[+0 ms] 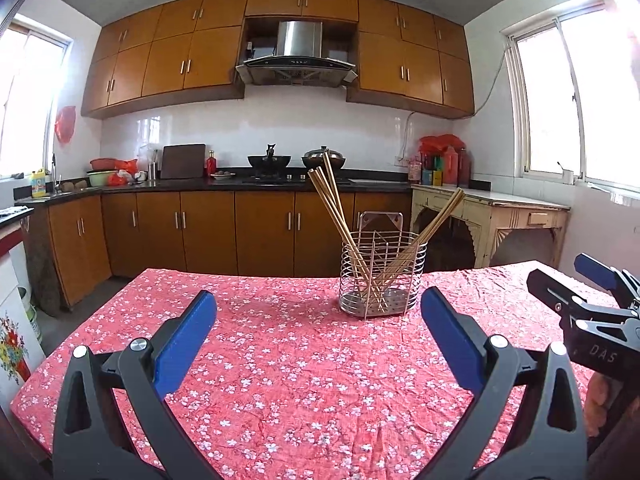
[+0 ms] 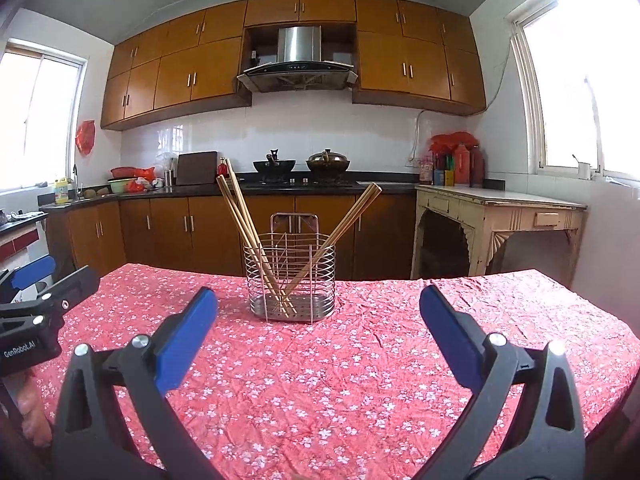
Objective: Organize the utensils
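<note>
A wire utensil holder stands upright on the red floral tablecloth, toward the table's far edge. Several wooden chopsticks lean out of it, some to the left and some to the right. My left gripper hovers open above the cloth, nearer than the holder and slightly left of it, with nothing between its blue pads. My right gripper is also open and holds nothing, the holder just left of its centre line. Each gripper shows at the edge of the other's view.
Beyond the table runs a kitchen counter with a stove, two woks and bottles. A cream side table stands at the right wall. The table's left edge drops to the floor beside a flowered cabinet.
</note>
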The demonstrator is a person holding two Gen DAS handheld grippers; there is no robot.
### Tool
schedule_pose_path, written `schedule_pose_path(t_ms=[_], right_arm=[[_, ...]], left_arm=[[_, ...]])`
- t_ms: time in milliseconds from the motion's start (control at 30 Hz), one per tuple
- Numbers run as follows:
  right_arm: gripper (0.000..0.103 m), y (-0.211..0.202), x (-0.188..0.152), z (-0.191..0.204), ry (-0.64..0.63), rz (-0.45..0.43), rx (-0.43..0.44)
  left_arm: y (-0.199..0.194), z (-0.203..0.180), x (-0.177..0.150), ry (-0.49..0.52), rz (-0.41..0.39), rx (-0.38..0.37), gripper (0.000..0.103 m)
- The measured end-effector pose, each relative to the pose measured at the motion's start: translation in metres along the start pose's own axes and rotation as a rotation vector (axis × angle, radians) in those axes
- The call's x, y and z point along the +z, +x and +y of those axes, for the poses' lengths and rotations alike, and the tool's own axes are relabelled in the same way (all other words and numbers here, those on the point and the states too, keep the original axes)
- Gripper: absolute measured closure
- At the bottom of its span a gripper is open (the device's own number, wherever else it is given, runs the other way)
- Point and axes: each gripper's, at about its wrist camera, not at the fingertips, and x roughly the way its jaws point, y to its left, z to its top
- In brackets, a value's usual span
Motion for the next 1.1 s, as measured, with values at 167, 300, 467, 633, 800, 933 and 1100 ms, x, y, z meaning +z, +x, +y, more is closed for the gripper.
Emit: schedule_pose_path(t_ms=[167, 300, 467, 633, 800, 933, 1100], right_arm=[[0.004, -0.002, -0.002, -0.003, 0.013, -0.014, 0.009], [0.004, -0.002, -0.003, -0.004, 0.015, -0.014, 0.013], [0.004, -0.003, -0.002, -0.005, 0.015, -0.021, 0.016], [0.004, -0.006, -0.003, -0.006, 0.012, -0.033, 0.021], [0.004, -0.010, -0.004, -0.004, -0.005, -0.050, 0.016], [0.004, -0.011, -0.003, -0.005, 0.002, -0.051, 0.019], [0.004, -0.011, -0.003, -0.005, 0.002, -0.051, 0.019]], left_arm=[[-0.003, 0.002, 0.000, -0.010, -0.015, -0.004, 0.002], [-0.003, -0.001, 0.001, 0.004, -0.020, -0.003, 0.002], [-0.006, -0.005, 0.003, 0.015, -0.034, 0.001, 0.002], [-0.006, -0.004, 0.004, 0.007, -0.041, -0.005, 0.002], [-0.008, -0.006, 0.003, 0.015, -0.050, -0.004, 0.002], [-0.008, -0.008, 0.003, 0.017, -0.051, -0.007, 0.002], [-0.008, -0.009, 0.003, 0.018, -0.050, -0.007, 0.002]])
